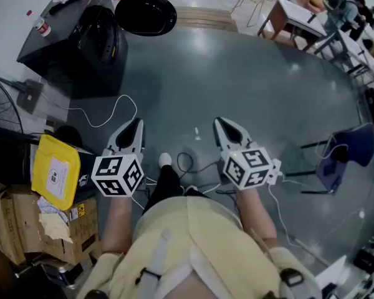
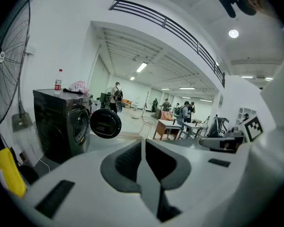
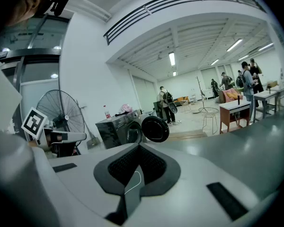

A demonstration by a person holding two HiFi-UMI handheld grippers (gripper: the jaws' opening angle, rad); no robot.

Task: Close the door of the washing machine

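the washing machine door (image 1: 145,12) stands swung wide open, a round dark porthole hanging out beside the drum opening, so nothing of the closing is done yet. the washing machine (image 1: 81,42) itself sits well ahead of me and off to my left, against the wall, with a small bottle (image 1: 42,25) and some pink clutter on its top.

between me and it is only bare grey floor (image 1: 237,80), crossed near the machine by a thin white cable (image 1: 106,120).

my left gripper (image 1: 136,126) has its jaws clenched together on nothing, and my right gripper (image 1: 222,125) is the same, pads meeting with nothing between them. both are held out in front of my body, tilted a little down, side by side and well apart from the door. i judge that suits the job: a door like this wants a push on its outer face, not a grasp, and closed jaws make a firm blunt tip for that. the left one is the nearer to the machine's side.

down at my left lie a yellow envelope (image 1: 55,172) and a torn cardboard box (image 1: 12,220), clear of my path.
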